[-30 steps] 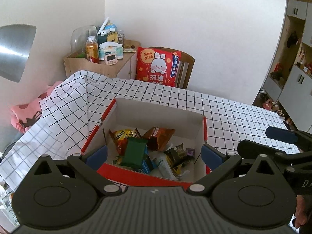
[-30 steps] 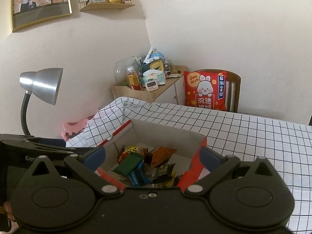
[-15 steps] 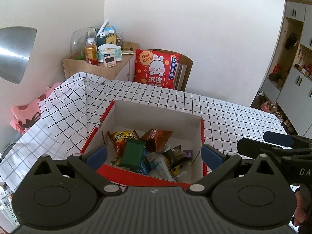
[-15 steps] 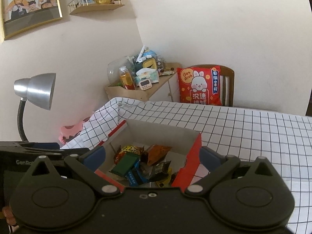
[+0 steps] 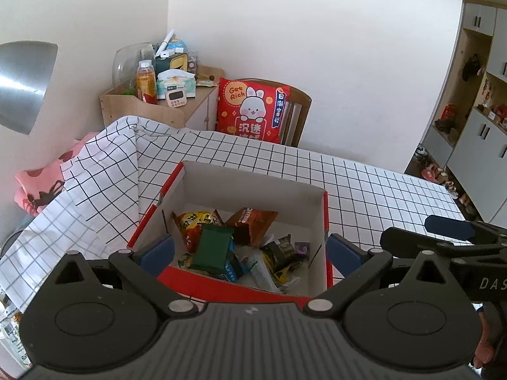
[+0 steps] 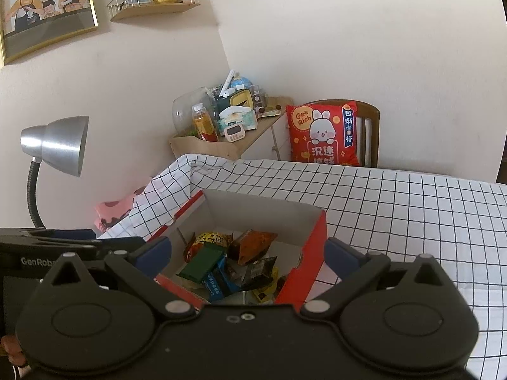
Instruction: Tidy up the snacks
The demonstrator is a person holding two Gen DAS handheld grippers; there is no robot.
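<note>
A red-and-white cardboard box (image 5: pixel 253 183) (image 6: pixel 263 209) stands open on the checked tablecloth. Inside lie several snack packets: a green one (image 5: pixel 212 247) (image 6: pixel 201 264), an orange-brown one (image 5: pixel 253 221) (image 6: pixel 253 243), a yellow one (image 5: pixel 193 220), dark ones (image 5: pixel 282 250) (image 6: pixel 253 270). My left gripper (image 5: pixel 248 250) is open and empty, above the box's near side. My right gripper (image 6: pixel 247 253) is open and empty, above the box too. Each gripper shows at the edge of the other's view (image 5: pixel 450 237) (image 6: pixel 63 243).
The table with checked cloth (image 5: pixel 364 183) (image 6: pixel 396 202) stretches right and back. A chair with a red rabbit cushion (image 5: pixel 253 110) (image 6: pixel 323 133) stands behind it. A cluttered wooden side cabinet (image 5: pixel 158 104) (image 6: pixel 221 139) and a silver desk lamp (image 6: pixel 54 148) are at the left.
Both grippers have drawn back and up a little from the box. The box looks smaller and farther in both views. Jaws stay open.
</note>
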